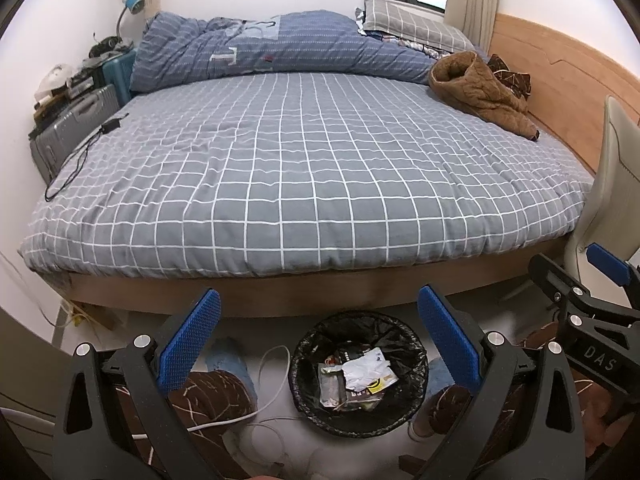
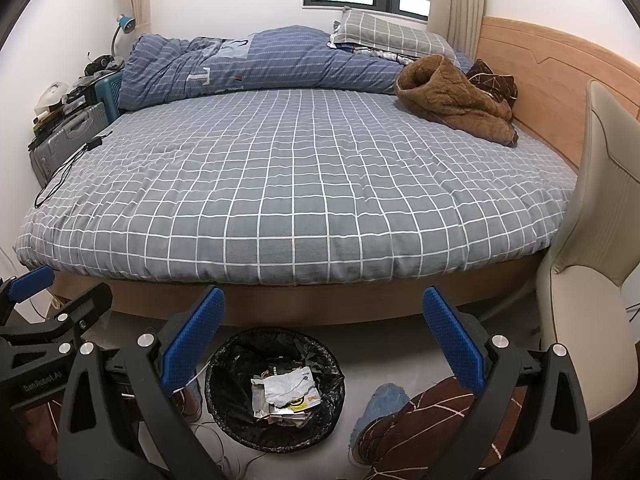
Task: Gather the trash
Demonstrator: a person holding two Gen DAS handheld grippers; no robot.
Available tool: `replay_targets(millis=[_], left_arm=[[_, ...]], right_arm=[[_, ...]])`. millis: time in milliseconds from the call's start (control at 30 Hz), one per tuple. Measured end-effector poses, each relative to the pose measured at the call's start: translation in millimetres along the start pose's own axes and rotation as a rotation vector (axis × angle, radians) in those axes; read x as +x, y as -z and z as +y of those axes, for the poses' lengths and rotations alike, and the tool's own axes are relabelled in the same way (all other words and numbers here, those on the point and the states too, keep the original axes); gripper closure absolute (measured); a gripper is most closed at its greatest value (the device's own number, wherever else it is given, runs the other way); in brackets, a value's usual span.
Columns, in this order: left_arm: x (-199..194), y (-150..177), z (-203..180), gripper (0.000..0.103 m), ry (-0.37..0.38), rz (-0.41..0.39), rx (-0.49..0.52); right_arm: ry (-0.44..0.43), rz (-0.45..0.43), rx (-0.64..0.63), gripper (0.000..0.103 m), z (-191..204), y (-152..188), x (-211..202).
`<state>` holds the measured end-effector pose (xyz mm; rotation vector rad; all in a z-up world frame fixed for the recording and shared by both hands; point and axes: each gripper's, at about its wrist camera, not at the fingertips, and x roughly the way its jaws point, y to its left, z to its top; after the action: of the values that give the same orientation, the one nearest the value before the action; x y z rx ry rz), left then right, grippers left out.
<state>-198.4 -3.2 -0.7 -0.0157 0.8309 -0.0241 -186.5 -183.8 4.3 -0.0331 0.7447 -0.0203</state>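
Note:
A black-lined trash bin (image 1: pixel 304 392) (image 2: pixel 224 412) stands on the floor in front of the bed. Crumpled white paper (image 1: pixel 366 368) (image 2: pixel 286 390) and wrappers lie inside it. My left gripper (image 1: pixel 320 316) hovers above the bin, open, nothing between its blue pads (image 1: pixel 188 344). My right gripper (image 2: pixel 324 316) is also open and empty, above and slightly right of the bin. In the left wrist view the right gripper (image 1: pixel 580 280) shows at the right edge; in the right wrist view the left gripper (image 2: pixel 52 292) shows at the left edge.
A bed with a grey checked sheet (image 1: pixel 304 168) fills the room, with a blue duvet (image 1: pixel 272 48), pillow (image 1: pixel 412 20) and brown jacket (image 1: pixel 480 88) on it. A beige chair (image 2: pixel 592 280) stands right. Suitcases (image 1: pixel 68 128) line the left wall. White cables (image 1: pixel 264 400) and a person's slippered feet (image 2: pixel 400 428) flank the bin.

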Motion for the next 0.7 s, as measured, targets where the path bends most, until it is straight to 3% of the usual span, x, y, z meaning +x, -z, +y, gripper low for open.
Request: replay_targets(millis=[700], left_arm=[[0.7, 2.5, 4.0, 0.006, 0.011, -0.002, -0.006]], right_arm=[[-0.003, -0.003, -0.014, 0.008, 3.5, 1.8, -0.3]])
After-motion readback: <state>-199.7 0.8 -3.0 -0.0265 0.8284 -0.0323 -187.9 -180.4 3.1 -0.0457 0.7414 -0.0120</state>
